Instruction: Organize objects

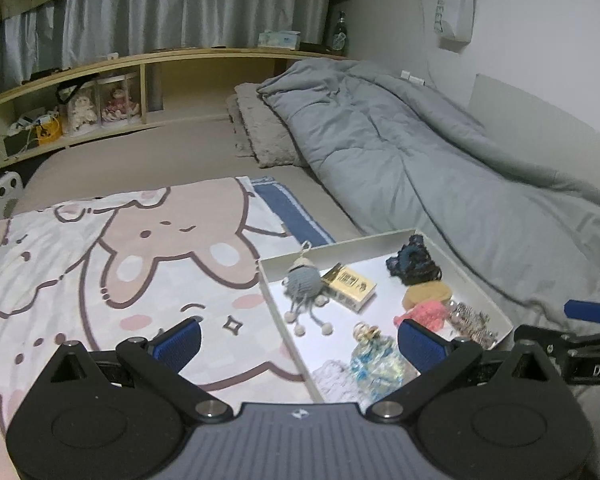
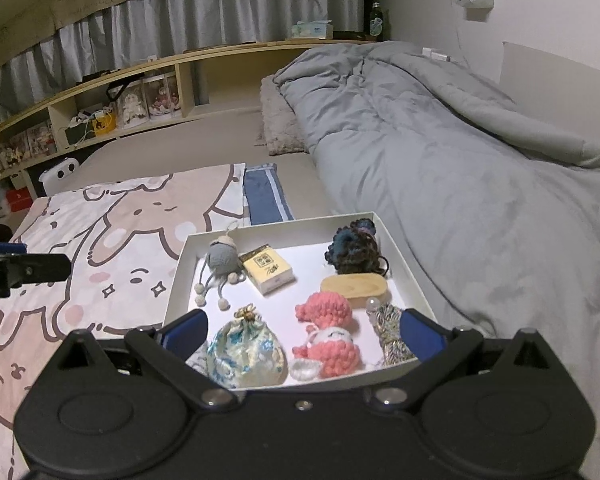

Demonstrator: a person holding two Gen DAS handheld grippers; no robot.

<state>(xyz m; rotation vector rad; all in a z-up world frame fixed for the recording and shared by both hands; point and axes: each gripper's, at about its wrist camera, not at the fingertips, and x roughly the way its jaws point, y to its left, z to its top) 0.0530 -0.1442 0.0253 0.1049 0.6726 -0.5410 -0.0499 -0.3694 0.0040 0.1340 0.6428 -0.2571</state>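
A white shallow box (image 2: 204,236) (image 1: 352,244) lies on the bed and holds several small things: a grey knitted doll (image 2: 222,258) (image 1: 302,282), a yellow card pack (image 2: 266,270) (image 1: 350,286), a dark blue scrunchie (image 2: 354,250) (image 1: 412,260), a wooden block (image 2: 354,286), a pink crochet toy (image 2: 328,328) (image 1: 426,314), a blue-gold pouch (image 2: 246,354) (image 1: 376,364) and a glittery trinket (image 2: 392,334) (image 1: 470,322). My right gripper (image 2: 302,332) is open, empty, over the box's near edge. My left gripper (image 1: 298,342) is open, empty, at the box's left rim.
The box rests beside a cartoon-bunny blanket (image 2: 100,248) (image 1: 120,272). A grey duvet (image 2: 440,152) (image 1: 420,152) fills the right side, with a fuzzy pillow (image 1: 260,128) behind. A wooden shelf (image 1: 100,92) with figurines runs along the far wall.
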